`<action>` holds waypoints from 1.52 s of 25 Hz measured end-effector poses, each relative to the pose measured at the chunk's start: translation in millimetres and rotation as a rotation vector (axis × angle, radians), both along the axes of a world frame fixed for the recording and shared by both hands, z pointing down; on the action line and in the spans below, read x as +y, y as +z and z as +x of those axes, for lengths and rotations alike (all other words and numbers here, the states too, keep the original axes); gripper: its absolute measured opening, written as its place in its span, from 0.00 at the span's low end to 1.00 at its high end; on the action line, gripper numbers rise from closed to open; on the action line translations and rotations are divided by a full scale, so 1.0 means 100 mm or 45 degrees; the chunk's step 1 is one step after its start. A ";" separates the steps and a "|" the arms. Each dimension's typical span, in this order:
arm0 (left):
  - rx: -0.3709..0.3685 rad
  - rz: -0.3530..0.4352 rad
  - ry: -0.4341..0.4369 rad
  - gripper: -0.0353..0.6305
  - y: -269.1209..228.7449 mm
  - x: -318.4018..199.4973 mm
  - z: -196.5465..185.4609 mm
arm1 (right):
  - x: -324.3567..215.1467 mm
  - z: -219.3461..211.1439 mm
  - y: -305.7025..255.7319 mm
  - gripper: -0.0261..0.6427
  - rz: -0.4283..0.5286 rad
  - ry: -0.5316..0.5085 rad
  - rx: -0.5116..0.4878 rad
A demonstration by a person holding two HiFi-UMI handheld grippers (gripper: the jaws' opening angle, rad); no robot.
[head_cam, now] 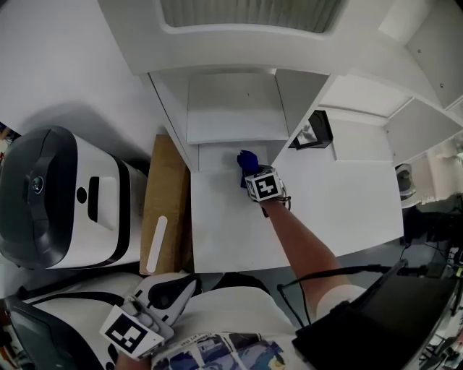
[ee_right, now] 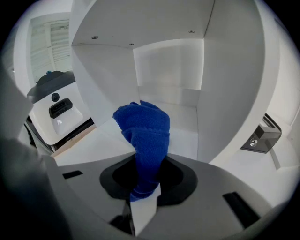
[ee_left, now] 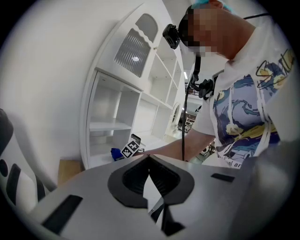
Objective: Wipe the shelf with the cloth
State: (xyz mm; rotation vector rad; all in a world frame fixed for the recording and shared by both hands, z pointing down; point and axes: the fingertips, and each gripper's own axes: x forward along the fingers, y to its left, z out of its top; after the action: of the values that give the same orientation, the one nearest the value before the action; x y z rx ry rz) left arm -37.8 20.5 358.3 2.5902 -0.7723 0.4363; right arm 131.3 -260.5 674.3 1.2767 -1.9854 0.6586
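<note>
Blue cloth (ee_right: pixel 143 136) sits clenched in right gripper (ee_right: pixel 143 190) jaws, lower end hidden; left gripper (ee_left: pixel 149 173) jaws meet empty.

Head view, room only.
- Plain white wall (head_cam: pixel 65 58) from 9 to 11 o'clock.
- White open-fronted shelf unit (head_cam: pixel 231 108) at 12, with a grey louvred panel (head_cam: pixel 249 13) above it.
- More white compartments (head_cam: pixel 427 123) toward 2.
- Pale wooden board (head_cam: pixel 165 181) at 9, just beside the unit. A black-and-white rounded machine (head_cam: pixel 65 195) stands beyond it.
- Grey floor (head_cam: pixel 369 254) at 4.
- Light is even and diffuse.
</note>
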 end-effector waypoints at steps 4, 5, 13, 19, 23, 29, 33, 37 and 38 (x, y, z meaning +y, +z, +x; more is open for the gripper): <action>0.004 -0.003 0.004 0.07 0.00 0.00 0.07 | 0.02 0.13 0.03 0.19 0.004 -0.022 0.036; 0.002 0.011 0.011 0.07 0.00 -0.01 0.08 | 0.02 0.17 0.05 0.19 0.005 -0.023 0.046; -0.008 0.010 0.024 0.07 0.02 -0.01 0.23 | 0.15 0.43 0.10 0.19 -0.019 -0.040 0.101; -0.022 0.042 0.036 0.07 0.00 0.00 0.26 | 0.17 0.57 0.10 0.19 -0.015 -0.062 0.165; -0.018 0.037 0.030 0.07 -0.05 0.04 0.25 | 0.25 0.65 0.10 0.19 -0.041 -0.032 0.183; -0.005 0.094 0.056 0.07 -0.09 0.11 0.19 | 0.49 0.76 0.02 0.19 -0.059 0.020 0.151; 0.029 0.110 0.084 0.07 -0.14 0.22 0.19 | 0.83 0.81 -0.07 0.19 -0.073 0.064 0.128; 0.070 0.110 0.116 0.07 -0.19 0.40 0.10 | 1.25 0.81 -0.20 0.19 -0.060 0.121 0.108; 0.076 0.109 0.122 0.07 -0.19 0.45 0.07 | 1.37 0.75 -0.22 0.19 -0.062 0.121 0.086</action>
State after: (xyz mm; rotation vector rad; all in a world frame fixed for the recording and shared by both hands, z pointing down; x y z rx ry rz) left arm -30.8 65.1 339.3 2.7150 -0.6627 0.3594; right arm 206.8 -123.7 652.0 1.3528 -1.8526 0.6959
